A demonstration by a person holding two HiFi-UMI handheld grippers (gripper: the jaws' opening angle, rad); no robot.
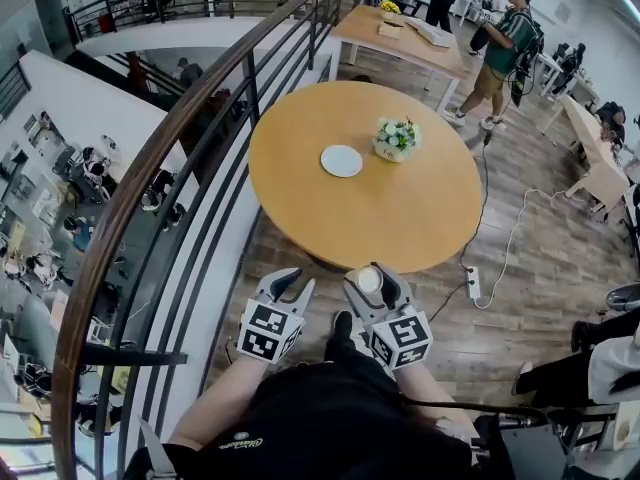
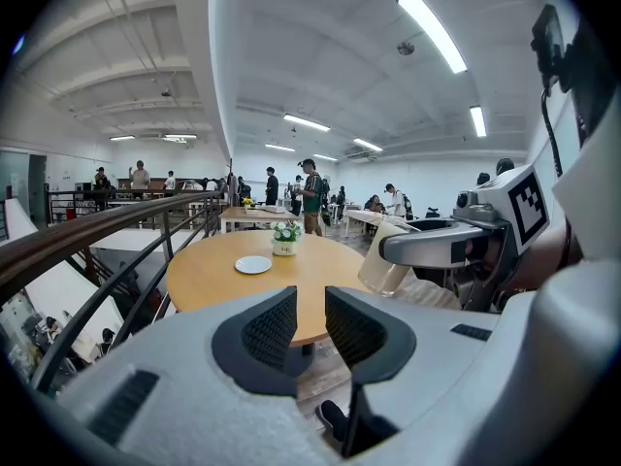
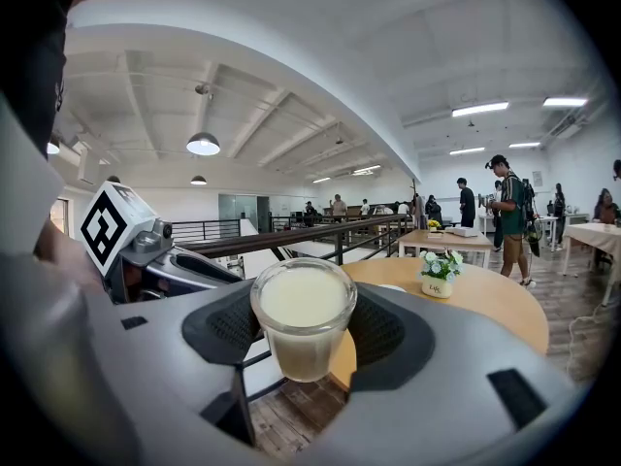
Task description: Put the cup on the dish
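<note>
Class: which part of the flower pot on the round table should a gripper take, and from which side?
Probably its white body, below the blooms, approached level from the near side. The flower pot stands upright with flowers spreading over its top, so above is blocked; the dish lies on its left in the head view.

Clear run from the near edge to the dish

The round table [image 1: 400, 218] lies bare from its near edge up to the dish [image 1: 342, 160]. A flower pot [image 1: 396, 139] stands just right of the dish, and a railing [image 1: 190, 108] crowds the table's left edge.
</note>
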